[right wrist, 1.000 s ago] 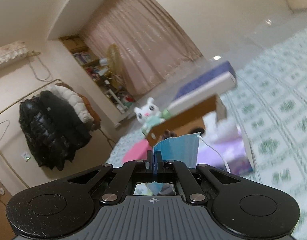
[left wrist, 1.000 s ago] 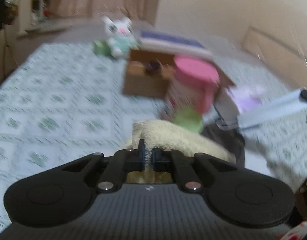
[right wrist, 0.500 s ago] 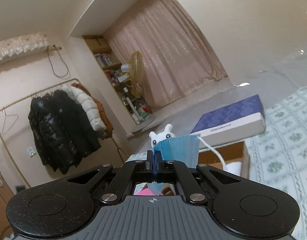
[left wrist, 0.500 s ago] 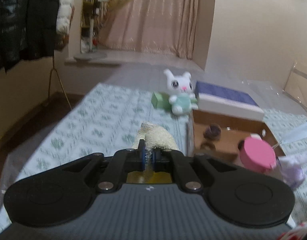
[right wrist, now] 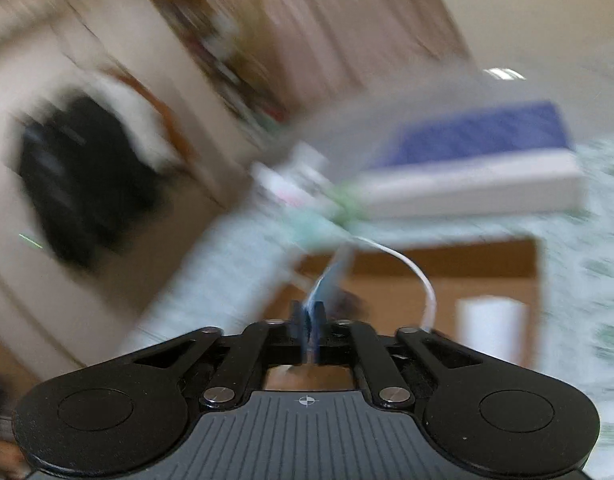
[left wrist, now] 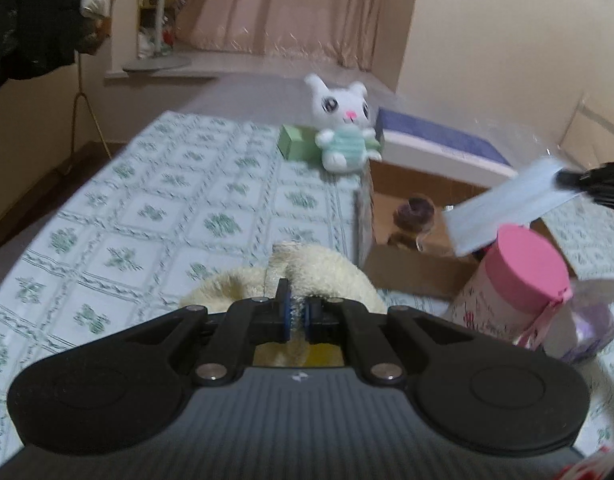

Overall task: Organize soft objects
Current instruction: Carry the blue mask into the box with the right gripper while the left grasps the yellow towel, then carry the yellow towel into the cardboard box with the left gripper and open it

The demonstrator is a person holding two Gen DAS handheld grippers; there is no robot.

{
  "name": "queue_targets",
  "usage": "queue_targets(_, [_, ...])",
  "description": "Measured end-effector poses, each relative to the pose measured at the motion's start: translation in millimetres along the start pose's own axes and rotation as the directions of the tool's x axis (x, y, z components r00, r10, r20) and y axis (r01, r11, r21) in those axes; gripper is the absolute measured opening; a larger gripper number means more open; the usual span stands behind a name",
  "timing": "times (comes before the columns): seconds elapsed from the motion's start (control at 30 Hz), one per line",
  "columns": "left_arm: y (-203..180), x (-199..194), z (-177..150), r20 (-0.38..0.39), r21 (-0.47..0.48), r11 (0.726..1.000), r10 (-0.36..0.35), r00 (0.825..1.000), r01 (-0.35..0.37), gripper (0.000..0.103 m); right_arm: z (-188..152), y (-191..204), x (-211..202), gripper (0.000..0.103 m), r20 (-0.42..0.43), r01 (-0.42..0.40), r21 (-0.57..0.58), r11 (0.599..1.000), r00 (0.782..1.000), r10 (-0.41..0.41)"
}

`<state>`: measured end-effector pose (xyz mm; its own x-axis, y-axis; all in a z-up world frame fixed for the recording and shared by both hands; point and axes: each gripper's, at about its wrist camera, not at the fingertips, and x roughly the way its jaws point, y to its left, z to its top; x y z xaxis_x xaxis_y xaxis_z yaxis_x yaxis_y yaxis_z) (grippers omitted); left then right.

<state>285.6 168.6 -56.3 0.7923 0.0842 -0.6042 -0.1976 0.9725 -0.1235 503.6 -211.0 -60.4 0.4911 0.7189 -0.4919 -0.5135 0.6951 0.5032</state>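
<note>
- Since half a second ago your right gripper (right wrist: pixel 309 320) has swung the pale blue pleated face mask (left wrist: pixel 511 204) down from in front of the curtain until it hangs over the open brown cardboard box (left wrist: pixel 411 268); the right view is smeared by that swing.
- Your left gripper (left wrist: pixel 297 316) has dipped a little, and the cream fuzzy soft toy (left wrist: pixel 307 268) is still between its jaws.
- The right jaws are closed on one edge of the mask. The mask sticks out ahead of them, almost edge-on, with its white ear loop (right wrist: pixel 415 272) trailing off to their right.
- The left jaws are pinched on a fold of the cream toy, which bulges ahead of and below them. Whether it touches the green-patterned bedspread (left wrist: pixel 167 216) I cannot tell.
- The box lies ahead and to the right of the left jaws, and ahead of and below the right jaws.
- Slow the right hand before you release. I judge a light mask let go mid-swing would drift past the box wall.
- Lower the mask until most of it is inside the box walls, then open.
- Keep the ear loop clear of the pink-lidded round floral box (left wrist: pixel 515 280), just right of the left jaws; it looks easy to snag.
- The white plush bunny in a mint striped top (left wrist: pixel 343 124) sits beyond the box, upright and untouched.
</note>
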Motion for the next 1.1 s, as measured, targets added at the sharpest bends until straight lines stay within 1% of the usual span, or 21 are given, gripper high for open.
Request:
queue_targets(0.03, [-2, 5, -2, -0.011, 0.006, 1.000, -0.005, 1.000, 0.005, 0.005, -2, -6, 8, 0.057, -0.031, 0.054, -0.005, 0.999, 0.998, -0.054])
queue_targets(0.07, [-4, 9, -5, -0.022, 0.010, 1.000, -0.011, 1.000, 0.012, 0.005, -5, -14, 15, 0.064, -0.056, 0.089, 0.002, 0.996, 0.994, -0.088])
queue_targets(0.17, [-8, 18, -10, -0.043, 0.021, 0.999, -0.024, 0.999, 0.025, 0.006, -9, -31, 21, 0.065, -0.097, 0.142, 0.023, 0.990, 0.985, -0.139])
queue_targets(0.23, [-10, 23, -12, -0.055, 0.028, 0.999, -0.030, 0.998, 0.032, 0.007, -13, -39, 16, 0.065, -0.091, 0.174, 0.024, 0.984, 0.981, -0.171])
queue_targets(0.3, [-11, 28, -15, -0.070, 0.028, 0.999, -0.031, 0.997, 0.033, 0.008, -16, -44, 10, 0.065, -0.084, 0.183, 0.036, 0.982, 0.980, -0.180])
queue_targets(0.37, [-10, 30, -18, -0.082, 0.026, 0.999, -0.033, 0.996, 0.036, 0.013, -18, -45, 0, 0.065, -0.070, 0.179, 0.053, 0.982, 0.982, -0.175])
queue_targets(0.43, [-8, 29, -21, -0.089, 0.017, 0.999, -0.035, 0.995, 0.037, 0.033, -20, -44, -11, 0.065, -0.053, 0.179, 0.056, 0.982, 0.983, -0.176])
queue_targets(0.47, [-6, 29, -22, -0.098, 0.008, 0.999, -0.040, 0.994, 0.041, 0.038, -22, -44, -17, 0.065, -0.045, 0.183, 0.049, 0.982, 0.982, -0.181])
queue_targets(0.5, [-3, 29, -25, -0.106, -0.002, 0.999, -0.036, 0.994, 0.036, 0.042, -23, -38, -22, 0.065, -0.038, 0.188, 0.040, 0.981, 0.982, -0.186])
queue_targets(0.57, [2, 31, -29, -0.124, -0.009, 1.000, -0.009, 0.992, 0.008, 0.045, -26, -34, -31, 0.065, -0.023, 0.190, 0.025, 0.981, 0.982, -0.190])
queue_targets(0.6, [5, 33, -32, -0.135, -0.002, 1.000, 0.010, 0.991, -0.011, 0.051, -27, -32, -33, 0.065, -0.019, 0.188, 0.021, 0.982, 0.982, -0.188])
queue_targets(0.63, [9, 35, -35, -0.146, 0.000, 1.000, 0.029, 0.989, -0.029, 0.055, -28, -31, -37, 0.065, -0.013, 0.183, 0.020, 0.983, 0.983, -0.183])
queue_targets(0.7, [19, 39, -40, -0.168, -0.009, 0.998, 0.067, 0.983, -0.070, 0.060, -28, -31, -42, 0.065, -0.004, 0.178, 0.024, 0.984, 0.984, -0.178])
queue_targets(0.83, [41, 48, -50, -0.207, -0.052, 0.989, 0.124, 0.971, -0.138, 0.073, -29, -31, -45, 0.065, 0.007, 0.185, 0.024, 0.982, 0.983, -0.185])
queue_targets(0.9, [49, 54, -55, -0.225, -0.067, 0.983, 0.149, 0.963, -0.168, 0.074, -30, -32, -44, 0.065, 0.002, 0.187, 0.027, 0.982, 0.982, -0.188])
queue_targets(0.93, [53, 56, -57, -0.228, -0.089, 0.982, 0.141, 0.963, -0.165, 0.072, -30, -33, -43, 0.065, 0.000, 0.189, 0.028, 0.982, 0.982, -0.189])
queue_targets(0.97, [57, 57, -59, -0.222, -0.120, 0.982, 0.119, 0.968, -0.148, 0.069, -30, -33, -41, 0.065, -0.004, 0.190, 0.027, 0.981, 0.982, -0.190])
queue_targets(1.03, [59, 59, -59, -0.205, -0.129, 0.983, 0.103, 0.973, -0.131, 0.045, -31, -35, -39, 0.065, -0.007, 0.196, 0.026, 0.980, 0.981, -0.195])
queue_targets(1.07, [58, 60, -58, -0.196, -0.123, 0.987, 0.079, 0.977, -0.104, 0.043, -30, -35, -38, 0.065, -0.008, 0.198, 0.026, 0.980, 0.980, -0.198])
queue_targets(1.1, [57, 61, -57, -0.193, -0.124, 0.989, 0.052, 0.980, -0.077, 0.033, -30, -35, -38, 0.065, -0.007, 0.198, 0.027, 0.980, 0.980, -0.198])
